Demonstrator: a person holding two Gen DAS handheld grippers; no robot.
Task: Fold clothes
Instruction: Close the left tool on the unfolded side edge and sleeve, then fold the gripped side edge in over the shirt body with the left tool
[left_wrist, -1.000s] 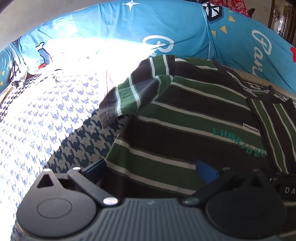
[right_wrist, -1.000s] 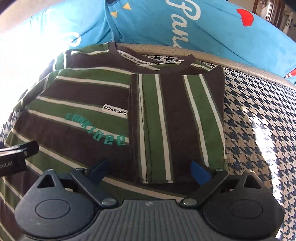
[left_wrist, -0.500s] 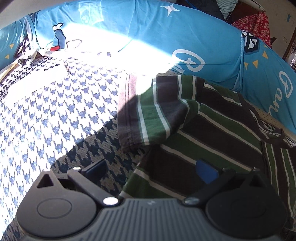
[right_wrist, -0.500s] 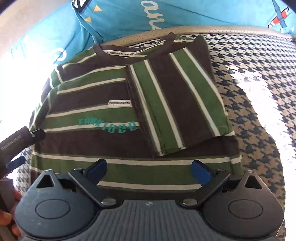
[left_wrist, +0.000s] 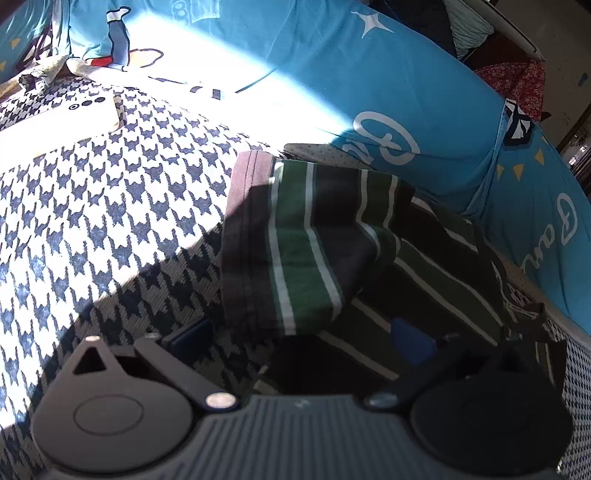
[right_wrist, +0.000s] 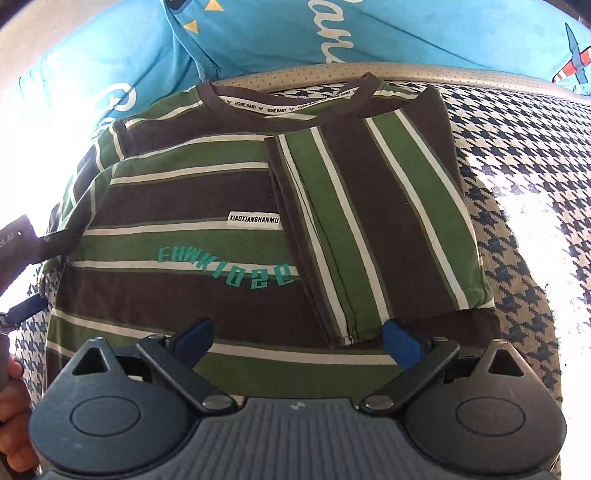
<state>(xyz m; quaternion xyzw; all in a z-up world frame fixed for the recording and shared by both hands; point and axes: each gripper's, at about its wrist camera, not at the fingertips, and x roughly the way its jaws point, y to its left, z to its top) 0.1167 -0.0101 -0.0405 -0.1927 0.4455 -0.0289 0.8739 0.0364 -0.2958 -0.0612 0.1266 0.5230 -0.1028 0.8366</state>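
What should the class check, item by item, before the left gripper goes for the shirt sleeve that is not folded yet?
1. Left gripper open, nothing between its fingers: ok.
2. Right gripper open, holding nothing: ok.
3. Right sleeve folded flat onto the striped shirt: ok.
4. Left sleeve folded in: not ok; it lies rumpled, cuff out over the houndstooth cover.
5. Cuff edge within the left gripper's view: ok.
6. Shirt's bottom hem lying straight: cannot tell, hidden behind the grippers.

Shirt reads "XIAOXIANGHANMU", "EHWKIDS26", "HONE BABY".
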